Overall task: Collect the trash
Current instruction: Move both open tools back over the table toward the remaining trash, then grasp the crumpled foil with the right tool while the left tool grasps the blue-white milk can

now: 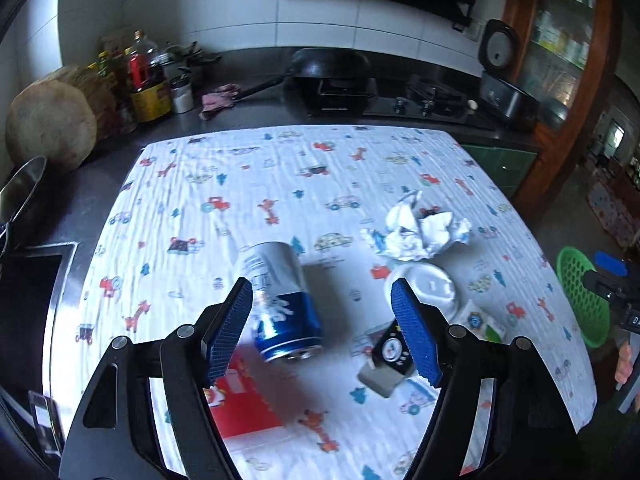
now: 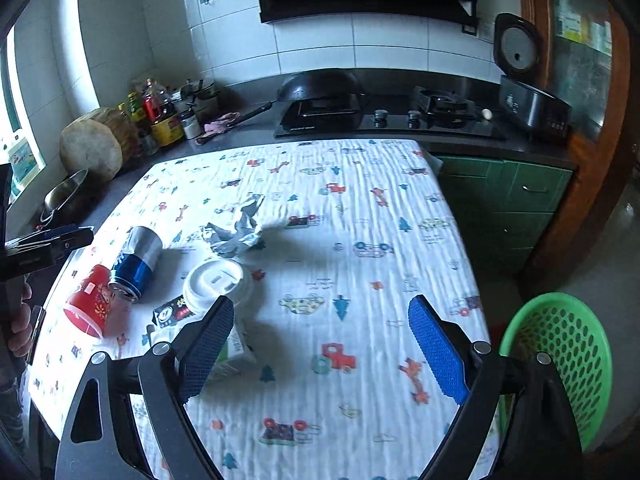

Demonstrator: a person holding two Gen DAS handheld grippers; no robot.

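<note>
A blue and silver can (image 1: 282, 300) lies on its side on the patterned tablecloth (image 1: 280, 184). My left gripper (image 1: 326, 332) is open above it; the can sits near the left finger. A red cup (image 2: 90, 306), a white cup lid (image 2: 218, 284), a black packet (image 2: 172, 312), a small green carton (image 2: 236, 352) and crumpled paper (image 2: 236, 232) lie nearby. My right gripper (image 2: 328, 348) is open and empty over bare cloth, its left finger beside the carton. A green perforated basket (image 2: 560, 364) stands on the floor, off the table's right edge.
Behind the table is a dark counter with a wok (image 1: 328, 66), a gas hob (image 2: 436, 114), a rice cooker (image 2: 528, 100), bottles (image 1: 146, 76) and a round chopping block (image 1: 50, 124). A sink (image 1: 28, 280) lies left of the table.
</note>
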